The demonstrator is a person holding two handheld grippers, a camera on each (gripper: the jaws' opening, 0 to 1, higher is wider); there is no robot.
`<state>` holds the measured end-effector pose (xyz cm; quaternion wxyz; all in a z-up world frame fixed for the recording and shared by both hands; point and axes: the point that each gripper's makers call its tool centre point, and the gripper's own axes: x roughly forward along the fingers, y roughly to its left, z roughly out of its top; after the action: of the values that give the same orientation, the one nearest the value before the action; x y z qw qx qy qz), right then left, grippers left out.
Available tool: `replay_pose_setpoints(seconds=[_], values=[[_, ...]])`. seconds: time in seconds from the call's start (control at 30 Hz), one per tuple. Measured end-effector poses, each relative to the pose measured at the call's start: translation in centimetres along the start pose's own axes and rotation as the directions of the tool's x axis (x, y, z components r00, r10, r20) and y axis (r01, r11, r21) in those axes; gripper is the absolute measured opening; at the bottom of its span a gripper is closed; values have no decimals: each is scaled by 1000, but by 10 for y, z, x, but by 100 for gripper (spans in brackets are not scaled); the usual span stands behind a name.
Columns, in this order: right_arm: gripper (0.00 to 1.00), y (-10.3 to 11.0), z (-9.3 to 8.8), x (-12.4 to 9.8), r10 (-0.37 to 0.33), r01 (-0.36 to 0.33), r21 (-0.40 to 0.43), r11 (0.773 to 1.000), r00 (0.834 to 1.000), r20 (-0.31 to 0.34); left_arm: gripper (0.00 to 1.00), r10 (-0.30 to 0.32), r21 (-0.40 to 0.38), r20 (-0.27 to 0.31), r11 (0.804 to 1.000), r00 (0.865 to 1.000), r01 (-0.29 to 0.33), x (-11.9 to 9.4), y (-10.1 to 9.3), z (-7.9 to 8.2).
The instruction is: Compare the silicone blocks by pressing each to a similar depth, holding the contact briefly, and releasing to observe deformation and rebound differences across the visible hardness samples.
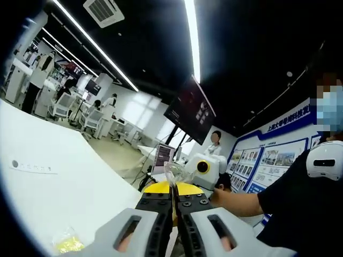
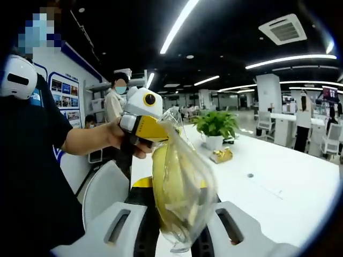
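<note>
A clear plastic bag with yellow silicone blocks inside hangs in the air between the two grippers. In the right gripper view my right gripper holds the bag's lower part between its jaws. A person's hand holds my left gripper, white and yellow, which pinches the bag's top edge. In the left gripper view my left gripper has its jaws together, with a thin strip of clear bag sticking out past their tips. Just beyond it is the right gripper.
A long white table runs to the right, bearing a potted plant and a small yellow packet. Another small yellow packet and a label lie on the white table. People stand in the room behind.
</note>
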<state>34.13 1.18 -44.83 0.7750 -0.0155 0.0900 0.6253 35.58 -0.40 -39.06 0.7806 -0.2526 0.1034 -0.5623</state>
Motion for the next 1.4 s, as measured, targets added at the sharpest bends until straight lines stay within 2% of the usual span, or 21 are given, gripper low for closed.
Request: replay_pose_setpoints(seconds=[0.1,0.13,0.2,0.27,0.33,0.4,0.43,0.47,0.5,0.6,0.63,0.73,0.8,0.87,0.9,0.93,0.97,1.1,1.2,1.33,1.4], values=[[10,3,-3,-1,15,-15,35,999,1000,-6,0,1,0,-16,1000,1000,-1,1,1,-3],[11,1,-5,-1,0,0,12,1000,1000,-1,0,3,0,-21,1000,1000,-3,2,0,-4],[12,-2,-6,-3,-5,4,31,1000,1000,2,0,11,1,-21,1000,1000,-11,3,0,-6],[15,-10,-6,-5,-40,39,13,999,999,16,0,14,-8,-12,1000,1000,-14,4,1,-5],[17,-11,-7,-6,-45,45,58,997,999,-5,0,14,-56,10,998,1000,-14,6,3,-4],[20,-15,-8,-7,-76,76,-2,997,997,-16,0,5,-76,16,997,1000,-4,7,4,-5],[24,-21,-8,-8,-113,112,-47,993,994,-13,0,8,-85,23,996,1000,-6,7,4,-5],[28,-22,-10,-9,-124,123,-44,991,992,-20,0,7,-109,15,994,1000,-5,9,3,-7],[30,-22,-14,-9,-126,125,-39,991,991,-35,0,-8,-94,18,996,1000,10,10,0,-7],[33,-19,-16,-10,-107,107,21,994,994,-12,0,-11,-111,12,994,1000,12,10,0,-9],[37,-17,-17,-10,-100,99,31,995,995,2,0,-10,-114,12,993,1000,12,10,0,-9],[52,-20,-21,-12,-136,136,-4,991,991,5,0,-19,-128,6,992,1000,19,13,-2,-11],[51,-22,-27,-14,-154,154,-7,988,988,-18,0,-15,-127,-4,992,1000,14,14,-1,-13],[46,-20,-26,-16,-139,139,45,989,990,10,0,-5,-132,-9,991,1000,4,13,2,-14],[49,-21,-23,-17,-150,148,55,987,988,37,0,-1,-147,-9,989,1000,0,12,3,-15],[54,-23,-19,-18,-166,163,49,985,983,73,0,1,-161,-3,987,1000,-1,10,5,-16],[60,-25,-18,-19,-178,175,39,984,981,82,0,-10,-155,1,988,1000,10,8,4,-17],[87,-25,-26,-16,-193,189,64,980,979,59,0,7,-188,28,982,1000,-2,1,9,-16],[95,-22,-25,-15,-200,196,55,979,976,85,0,24,-194,20,981,1000,-20,-3,12,-20],[96,-20,-15,-15,-215,214,28,977,964,158,0,43,-214,3,976,999,-42,-9,19,-29],[96,-19,-12,-16,-220,216,44,975,962,164,0,59,-220,10,974,998,-56,-12,22,-31]])
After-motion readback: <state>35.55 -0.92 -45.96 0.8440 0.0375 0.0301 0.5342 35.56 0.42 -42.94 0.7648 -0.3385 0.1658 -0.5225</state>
